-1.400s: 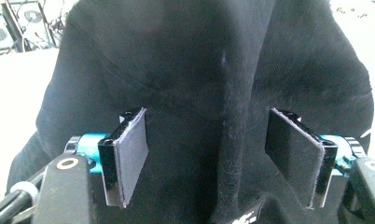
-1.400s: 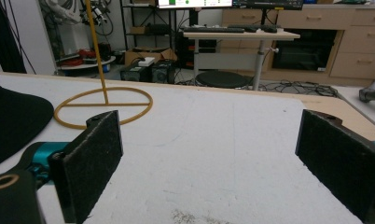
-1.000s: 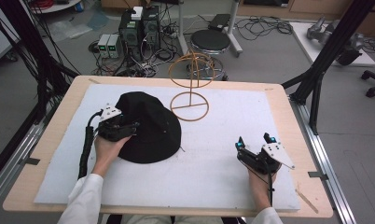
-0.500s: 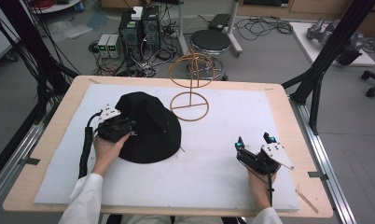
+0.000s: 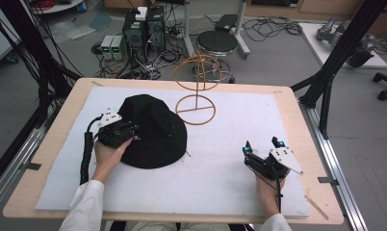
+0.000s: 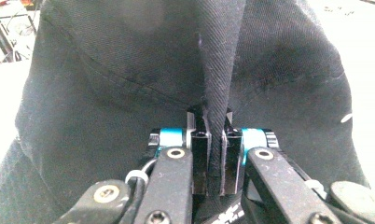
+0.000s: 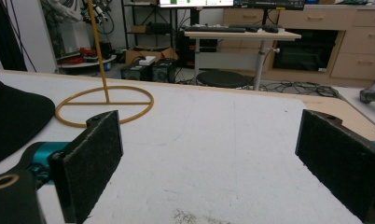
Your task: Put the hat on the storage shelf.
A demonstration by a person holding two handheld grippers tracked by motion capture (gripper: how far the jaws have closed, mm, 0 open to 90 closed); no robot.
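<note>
While the left tool (image 6: 213, 154) pinches a raised fold of cloth between its two black jaws, the fold stands up as a narrow ridge running away from the pads and over the crown. That cloth belongs to the black fabric hat (image 5: 150, 130), a soft, round, twill-woven hat with a curved seam stitched across its side and a floppy brim that spreads flat around it. Its weave shows fine diagonal lines in the left gripper view, with a few pale specks of lint on the surface. From the high view the left tool (image 5: 129, 132) sits on the hat's left flank, the person's left hand (image 5: 109, 154) behind it, and the jaws have just been closing onto the cloth.

The hat lies on the white felt mat (image 5: 220, 187) that covers the pale wooden table (image 5: 297, 110), in the mat's left half. Just beside it, to its right and farther back, stands the orange wire hat stand (image 5: 197, 94), a flat ring base with an upright stem and a hoop-shaped top.

Well apart on the mat's right side, the right tool (image 5: 262, 149) rests low with its jaws spread wide and bare mat between them; its rough black pads (image 7: 94, 154) hold nothing.
</note>
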